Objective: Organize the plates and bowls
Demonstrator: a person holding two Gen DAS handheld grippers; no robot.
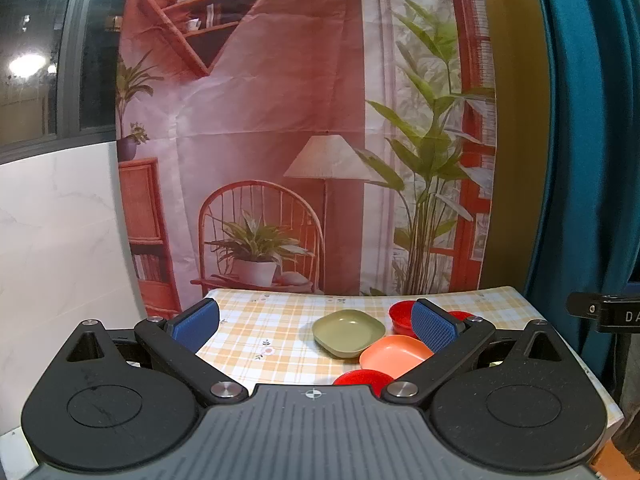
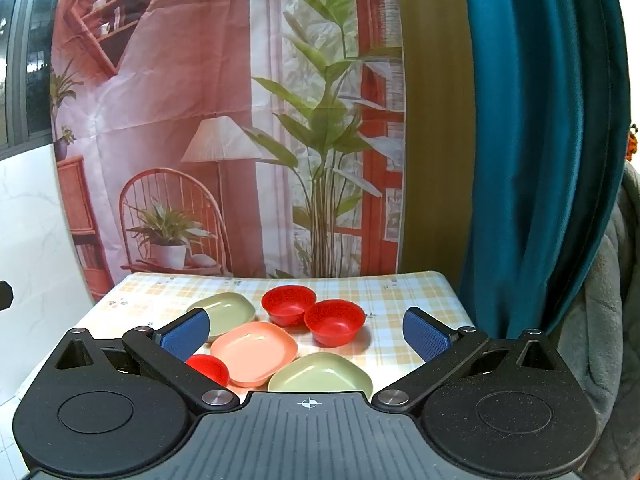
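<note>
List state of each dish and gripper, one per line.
Left gripper: open, empty.
Right gripper: open, empty.
Far green plate: upright, empty, unstacked.
Near green plate: upright, empty.
Orange plate: upright, empty.
Far red bowl: upright, empty.
Right red bowl: upright, empty.
Near red bowl: upright, partly hidden.

We can read only a little. On the black thing (image 1: 608, 314) at the right edge of the left wrist view, there are white letters "DA", and the rest is cut off. We cannot find any other words or numbers on anything else.
</note>
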